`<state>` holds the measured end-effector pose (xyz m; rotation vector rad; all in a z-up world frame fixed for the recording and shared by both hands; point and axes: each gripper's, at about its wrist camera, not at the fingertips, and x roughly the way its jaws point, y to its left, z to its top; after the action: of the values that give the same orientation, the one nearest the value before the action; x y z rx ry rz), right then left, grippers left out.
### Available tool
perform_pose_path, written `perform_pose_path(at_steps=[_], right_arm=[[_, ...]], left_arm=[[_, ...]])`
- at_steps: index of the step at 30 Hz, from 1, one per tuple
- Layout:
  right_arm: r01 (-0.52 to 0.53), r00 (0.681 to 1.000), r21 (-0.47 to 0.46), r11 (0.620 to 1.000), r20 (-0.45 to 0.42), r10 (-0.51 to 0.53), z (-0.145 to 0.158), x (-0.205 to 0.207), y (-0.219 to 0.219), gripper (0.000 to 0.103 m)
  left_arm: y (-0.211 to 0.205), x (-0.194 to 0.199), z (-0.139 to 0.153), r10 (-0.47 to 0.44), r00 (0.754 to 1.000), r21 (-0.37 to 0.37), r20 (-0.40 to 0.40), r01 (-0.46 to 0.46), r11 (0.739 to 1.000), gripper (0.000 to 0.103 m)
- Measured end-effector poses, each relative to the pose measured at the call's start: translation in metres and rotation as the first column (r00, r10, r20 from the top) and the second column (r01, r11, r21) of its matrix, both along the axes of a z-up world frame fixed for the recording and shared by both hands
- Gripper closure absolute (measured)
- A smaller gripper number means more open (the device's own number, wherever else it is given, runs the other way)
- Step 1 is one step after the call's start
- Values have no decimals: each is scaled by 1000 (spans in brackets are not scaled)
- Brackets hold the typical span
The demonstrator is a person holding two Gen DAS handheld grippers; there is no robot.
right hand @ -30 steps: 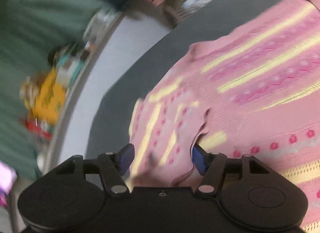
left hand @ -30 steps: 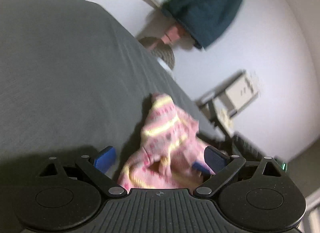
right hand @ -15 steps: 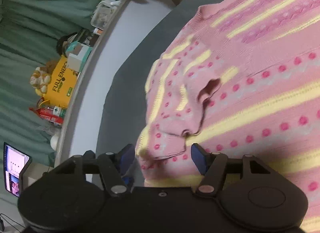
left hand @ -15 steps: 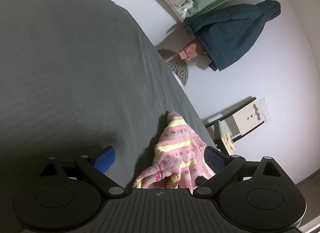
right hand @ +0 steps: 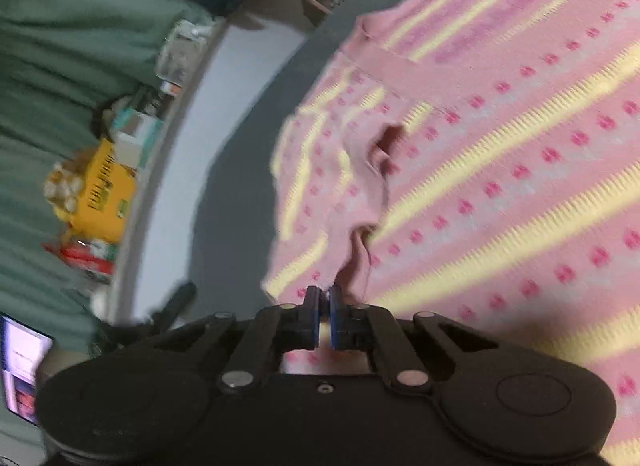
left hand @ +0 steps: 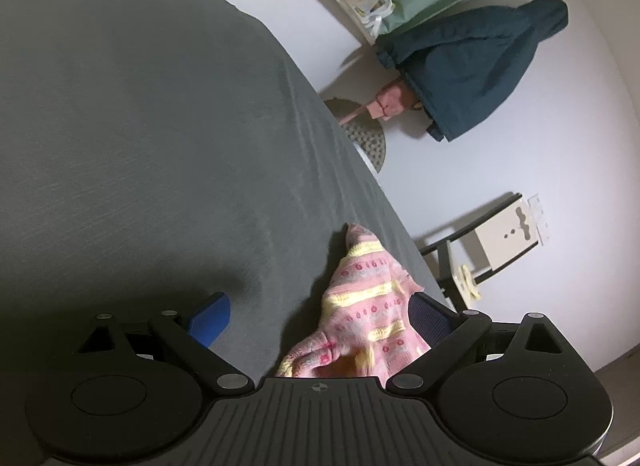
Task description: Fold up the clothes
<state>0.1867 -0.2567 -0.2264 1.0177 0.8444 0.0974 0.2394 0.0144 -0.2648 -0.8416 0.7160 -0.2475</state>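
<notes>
Mostly pink sweater (right hand: pixel 500 153), yellow stripes, pink dots, rumpled edge

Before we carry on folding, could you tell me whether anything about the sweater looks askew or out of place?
Yes. The pink sweater is not lying flat: a sleeve is bunched into a rumpled fold near its edge on the grey bed. The right tool is shut on that bunched part. The left tool is open, with cloth between its fingers.

Pink, yellow-striped sweater (right hand: pixel 500 169); grey bedsheet (left hand: pixel 140 125)
</notes>
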Motion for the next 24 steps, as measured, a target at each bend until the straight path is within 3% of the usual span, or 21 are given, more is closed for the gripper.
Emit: perform_pose_path(at_steps=[3,6,8,9,11,17,18,21,24], right_arm=[[-16,999,6,1000,-48,17,-9,-2,0,97],[-47,998,-8,999,-36,46,-4,-3,-5,94],[9,1000,-83,996,28,-7,11,-2,-18,75],[46,998,-113,993,56,-40,17,1,-26,60],[96,993,-131,987,81,-85,23,17,-42,59],[130,992,-53,990,4,-130,5,73,-69,64],[127,992,-43,991,0,-127,2,78,-69,68],[120,993,-41,992,0,-120,-7,89,-65,98],[145,988,-84,986,71,-139,5,73,-62,99]], left_arm=[[-4,1,0,-21,1000,8,-3,21,1000,7],[-6,1,1,-43,999,11,-4,43,999,7],[-6,1,2,-46,999,13,1,46,999,7],[-7,1,2,-48,999,14,5,48,999,7],[-9,1,3,-68,998,12,13,68,998,7],[-30,2,10,-199,975,0,98,200,980,7],[-35,1,11,-222,968,11,115,222,975,7],[-50,0,15,-297,941,42,163,294,955,7],[-62,1,13,-354,915,-14,193,364,931,7]])
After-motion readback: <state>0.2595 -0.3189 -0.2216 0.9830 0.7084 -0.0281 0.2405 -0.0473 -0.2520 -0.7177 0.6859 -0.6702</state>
